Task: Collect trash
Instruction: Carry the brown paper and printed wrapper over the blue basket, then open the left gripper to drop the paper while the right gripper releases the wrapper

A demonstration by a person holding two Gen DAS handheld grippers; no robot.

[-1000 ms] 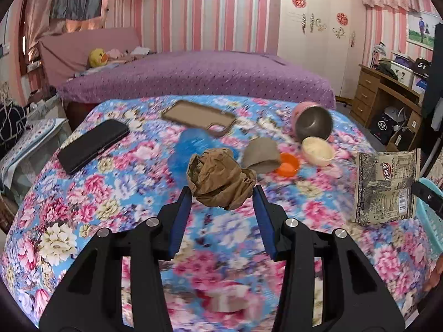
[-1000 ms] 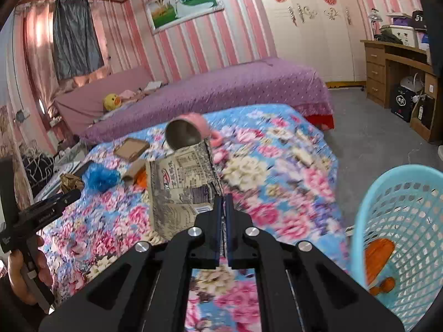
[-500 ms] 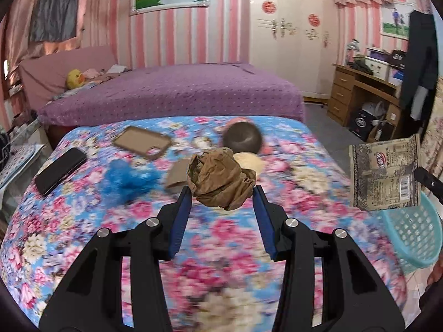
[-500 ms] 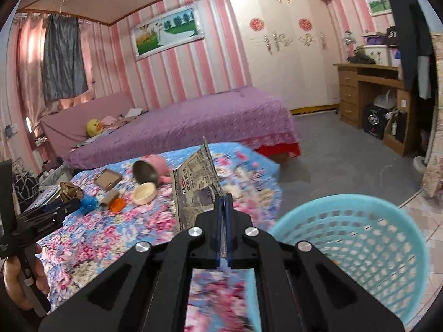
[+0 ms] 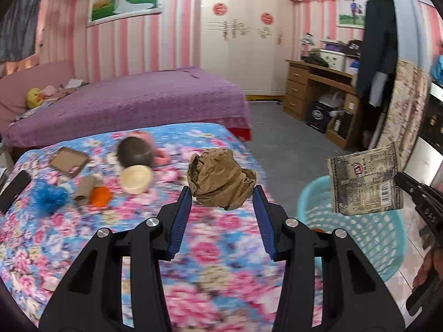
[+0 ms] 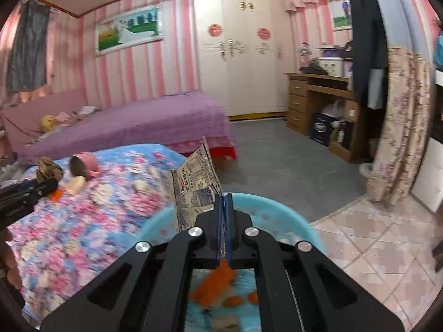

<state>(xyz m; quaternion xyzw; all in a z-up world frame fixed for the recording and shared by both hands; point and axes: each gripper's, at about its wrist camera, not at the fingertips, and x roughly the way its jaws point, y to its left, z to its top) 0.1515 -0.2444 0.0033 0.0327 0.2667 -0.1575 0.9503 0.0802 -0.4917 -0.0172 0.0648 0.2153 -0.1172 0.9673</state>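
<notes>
My left gripper (image 5: 222, 193) is shut on a crumpled brown paper ball (image 5: 221, 178), held in the air above the right edge of the floral bed cover (image 5: 216, 251). My right gripper (image 6: 224, 197) is shut on a flat printed snack wrapper (image 6: 193, 185). The wrapper hangs over the turquoise plastic basket (image 6: 307, 228) on the floor beside the bed. Orange scraps (image 6: 218, 279) lie in the basket. In the left wrist view the wrapper (image 5: 365, 182) and the right gripper (image 5: 401, 178) are at the right, above the basket (image 5: 360, 235).
On the bed cover lie a tipped pink mug (image 5: 135, 152), a beige lid (image 5: 135, 178), an orange cap (image 5: 101, 196), a cardboard tube (image 5: 84, 191), a blue scrunched ball (image 5: 49, 196), a brown phone case (image 5: 69, 160) and a black phone (image 5: 13, 191). A purple bed (image 5: 124, 108) and wooden desk (image 5: 318, 88) stand behind.
Both grippers have swung right with their loads, away from the middle of the bed. The wrapper now hangs over the basket, and the paper ball is near the bed's right edge.
</notes>
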